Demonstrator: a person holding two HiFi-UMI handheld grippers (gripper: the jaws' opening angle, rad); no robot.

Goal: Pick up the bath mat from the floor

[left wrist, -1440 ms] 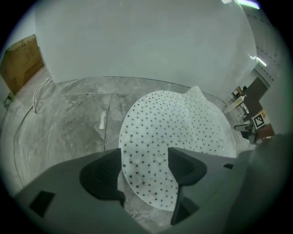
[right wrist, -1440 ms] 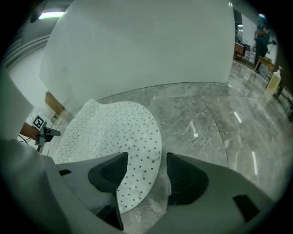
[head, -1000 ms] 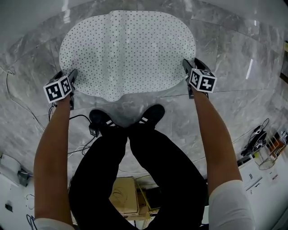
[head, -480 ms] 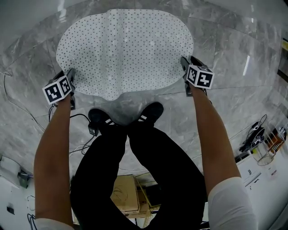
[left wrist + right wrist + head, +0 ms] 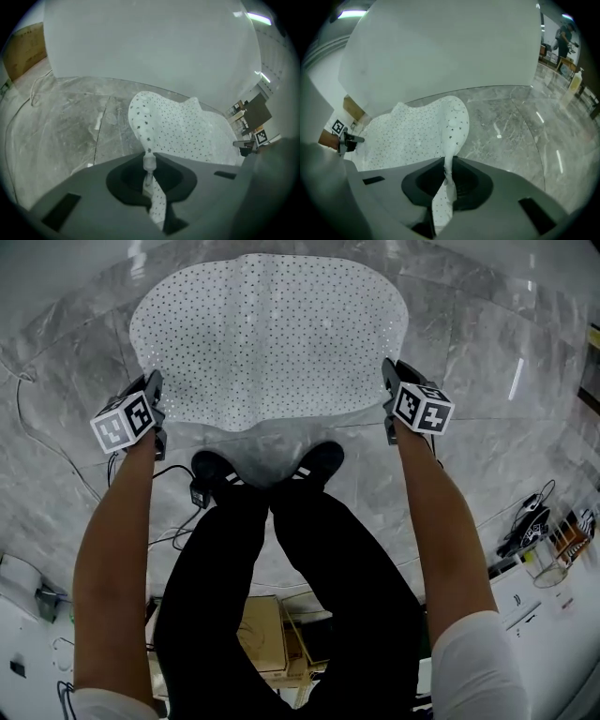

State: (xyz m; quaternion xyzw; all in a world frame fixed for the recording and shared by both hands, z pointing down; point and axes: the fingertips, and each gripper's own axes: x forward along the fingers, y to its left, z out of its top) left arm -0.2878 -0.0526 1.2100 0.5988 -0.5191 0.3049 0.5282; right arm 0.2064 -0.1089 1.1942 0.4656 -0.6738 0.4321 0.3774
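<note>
Both tongs have just been closing, and compared with a second ago they sit a little higher, with the mat's side edges coming up with them.

Nearest you, your shoes [image 5: 319, 463] stand just short of the mat's [image 5: 267, 334] near edge. A cable [image 5: 173, 486] trails on the floor [image 5: 469, 352] by your left foot. Standing off the mat matters: your weight is not on it, so it can come free.

Next out, the left tongs [image 5: 149, 165] are clamped narrow on the mat's left edge. The dotted sheet is pinched into a thin fold that runs down between the jaws. The right tongs [image 5: 447, 169] hold the right edge in the same way, shut tight on a fold of it. Both point steeply down, one at each side of the mat's near half. That wide, matched hold looks chosen to keep the limp sheet spread and level as it rises.

Further out, the mat climbs from each grip into a raised flap, then drops back. Most of it, the middle and the whole far end, appears to lie flat on the marble floor.

By my judgement the grasp is done and the lift has only begun. If one hand outruns the other, the thin pinched edge could slip out.
</note>
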